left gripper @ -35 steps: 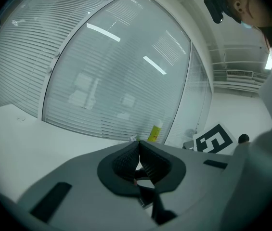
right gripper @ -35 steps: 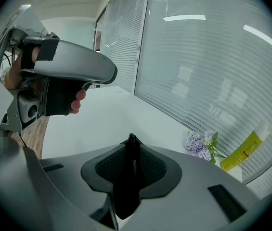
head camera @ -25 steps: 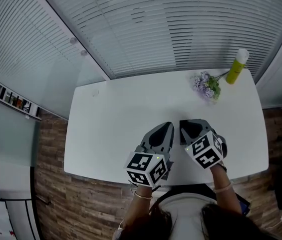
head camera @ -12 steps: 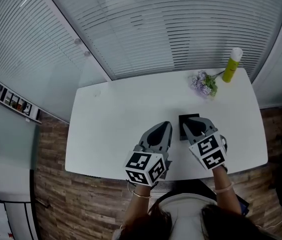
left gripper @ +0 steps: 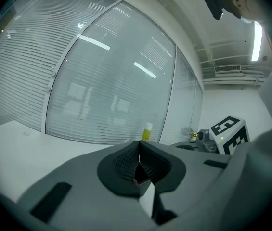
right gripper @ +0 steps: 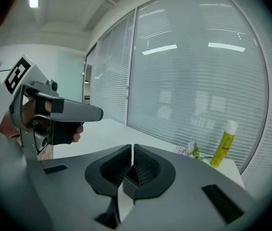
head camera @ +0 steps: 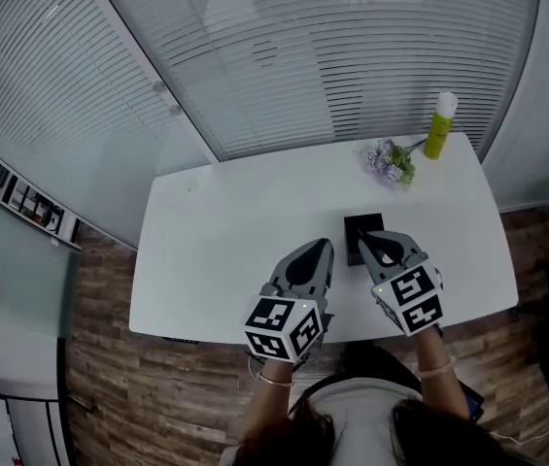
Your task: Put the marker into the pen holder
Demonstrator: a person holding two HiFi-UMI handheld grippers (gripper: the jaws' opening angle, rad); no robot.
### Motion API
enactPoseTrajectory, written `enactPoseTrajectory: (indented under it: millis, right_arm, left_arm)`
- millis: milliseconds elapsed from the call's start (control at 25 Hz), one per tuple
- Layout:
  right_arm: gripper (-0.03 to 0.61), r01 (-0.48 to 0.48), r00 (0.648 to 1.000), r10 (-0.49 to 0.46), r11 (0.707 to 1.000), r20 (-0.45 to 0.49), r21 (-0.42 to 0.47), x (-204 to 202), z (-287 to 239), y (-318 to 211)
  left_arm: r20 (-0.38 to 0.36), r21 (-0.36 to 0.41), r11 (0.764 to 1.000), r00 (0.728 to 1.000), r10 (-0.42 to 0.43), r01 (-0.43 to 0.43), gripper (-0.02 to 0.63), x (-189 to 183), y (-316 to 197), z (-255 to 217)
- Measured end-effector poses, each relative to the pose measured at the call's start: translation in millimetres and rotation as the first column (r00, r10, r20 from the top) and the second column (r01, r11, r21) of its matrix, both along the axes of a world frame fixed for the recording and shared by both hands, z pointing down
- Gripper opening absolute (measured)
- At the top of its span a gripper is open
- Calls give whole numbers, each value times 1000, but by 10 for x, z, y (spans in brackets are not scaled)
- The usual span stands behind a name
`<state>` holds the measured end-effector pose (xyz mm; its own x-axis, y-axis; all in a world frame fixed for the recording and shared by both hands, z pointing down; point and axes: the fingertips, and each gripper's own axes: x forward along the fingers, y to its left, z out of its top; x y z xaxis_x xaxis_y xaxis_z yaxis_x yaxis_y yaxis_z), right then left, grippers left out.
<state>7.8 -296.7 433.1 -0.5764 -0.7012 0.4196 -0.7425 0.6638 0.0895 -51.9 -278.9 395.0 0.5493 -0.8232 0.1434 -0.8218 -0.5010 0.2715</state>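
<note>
**Black pen holder by the right gripper**

Black pen holder (head camera: 362,227) sits on the white table (head camera: 235,231). From above it looks square, its sides in line with the table's edges. I cannot spot the marker. The right gripper (head camera: 369,245) reaches over its near edge, jaws pressed together. The left gripper (head camera: 324,248), just beside, is closed too. Blinds (head camera: 332,56) fill the far wall; the floor (head camera: 99,357) is wood.

The pen holder (head camera: 357,224) stands on the table (head camera: 216,231), right of the table's middle and toward its near edge. The flowers (head camera: 388,160) lie near the table's far right corner, and the bottle (head camera: 438,124) stands at that corner, just behind them. The left gripper (head camera: 325,245) hangs over the table's near edge at its middle. The right gripper (head camera: 363,237) is over the near edge further right, its tip above the pen holder
</note>
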Motion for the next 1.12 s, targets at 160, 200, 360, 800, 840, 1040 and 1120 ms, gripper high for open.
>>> enactPoseTrajectory:
  millis: [160, 200, 360, 800, 840, 1040, 1120]
  right_arm:
    - [40, -25, 1000, 25, 1000, 10, 6, 76, -49, 119]
    - [38, -31, 1000, 30, 999, 6, 11, 102, -50, 140]
    - [34, -54, 999, 54, 998, 3, 30, 155, -95, 261]
    - [29, -102, 994, 98, 991, 48, 88, 222, -315, 688]
    - [28, -108, 993, 103, 990, 54, 95, 231, -340, 722]
    - [28, -121, 990, 111, 987, 88, 109, 253, -433, 914]
    - [28, -122, 988, 111, 987, 108, 106, 250, -452, 985]
  left_arm:
    - [3, 9, 1000, 1000, 12, -12, 20, 26, 126, -35]
    - [4, 12, 1000, 1000, 15, -15, 20, 34, 152, -41]
    - [9, 22, 999, 1000, 24, -25, 20, 47, 275, -67]
    - [16, 46, 998, 999, 42, -43, 20, 49, 694, -169]
    - [15, 49, 998, 999, 44, -45, 20, 54, 728, -183]
    - [20, 68, 996, 998, 56, -57, 20, 66, 922, -247]
    - [20, 72, 996, 998, 58, -59, 20, 59, 993, -260]
